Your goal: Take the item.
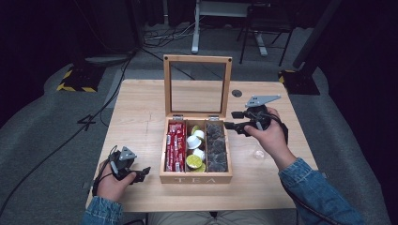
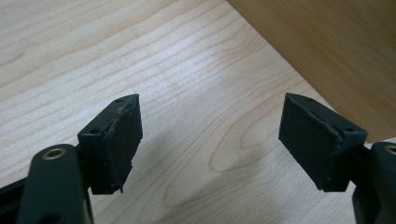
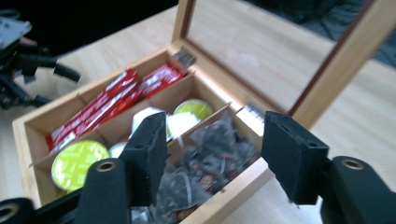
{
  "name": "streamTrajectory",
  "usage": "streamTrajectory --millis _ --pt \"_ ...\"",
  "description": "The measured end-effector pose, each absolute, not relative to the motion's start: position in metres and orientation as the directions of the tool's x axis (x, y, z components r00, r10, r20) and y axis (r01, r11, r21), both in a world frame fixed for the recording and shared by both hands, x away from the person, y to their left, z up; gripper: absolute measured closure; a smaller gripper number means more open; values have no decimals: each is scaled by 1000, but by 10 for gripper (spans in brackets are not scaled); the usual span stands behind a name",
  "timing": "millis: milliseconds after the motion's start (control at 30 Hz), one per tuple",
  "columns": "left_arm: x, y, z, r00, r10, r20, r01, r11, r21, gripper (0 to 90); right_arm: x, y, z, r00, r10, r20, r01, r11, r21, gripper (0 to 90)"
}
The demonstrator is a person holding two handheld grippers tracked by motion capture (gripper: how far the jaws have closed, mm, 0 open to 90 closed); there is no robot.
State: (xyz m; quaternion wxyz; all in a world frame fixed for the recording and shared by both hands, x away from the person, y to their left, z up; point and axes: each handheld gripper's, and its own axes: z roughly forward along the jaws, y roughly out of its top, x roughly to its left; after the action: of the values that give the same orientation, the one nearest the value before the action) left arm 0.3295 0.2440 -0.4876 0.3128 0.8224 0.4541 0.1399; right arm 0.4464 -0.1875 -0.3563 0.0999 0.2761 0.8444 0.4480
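Tea box [image 1: 195,178] sits mid-table, glass lid up. Right gripper [image 1: 229,120] hovers at its right rim over the dark tea bags [image 3: 210,161], jaws spread, nothing gripped. Left gripper [image 1: 144,172] spread, empty, over light wood table [image 1: 141,117]. Grey carpet, dark room.

Blue denim sleeves [image 1: 313,185], each black gripper [image 1: 141,173] topped by a grey three-cornered plate [image 1: 262,100], trailing black cables
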Motion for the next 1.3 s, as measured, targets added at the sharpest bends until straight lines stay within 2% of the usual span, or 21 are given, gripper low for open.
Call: streamTrajectory --millis 367,600,767,867,1000,1300 --pt "330 243 -497 538 842 -43 656 -387 648 203 436 -164 -388 -863 502 65 381 561 735 440" --pt "330 243 -501 549 836 -27 634 -395 665 157 431 -153 -405 -878 476 54 374 612 697 362" --pt "329 243 -504 549 835 -29 618 -382 687 142 433 -148 -416 -881 473 37 368 634 680 342" --pt "329 243 -504 548 836 -29 617 -381 688 141 437 -147 -420 -879 477 13 363 649 669 390" --pt "329 243 -504 549 835 -27 618 -384 686 141 443 -148 -420 -884 467 -12 344 668 660 545" --pt "329 243 -504 548 836 -27 618 -384 686 140 441 -139 -426 -895 445 -38 334 722 606 524"
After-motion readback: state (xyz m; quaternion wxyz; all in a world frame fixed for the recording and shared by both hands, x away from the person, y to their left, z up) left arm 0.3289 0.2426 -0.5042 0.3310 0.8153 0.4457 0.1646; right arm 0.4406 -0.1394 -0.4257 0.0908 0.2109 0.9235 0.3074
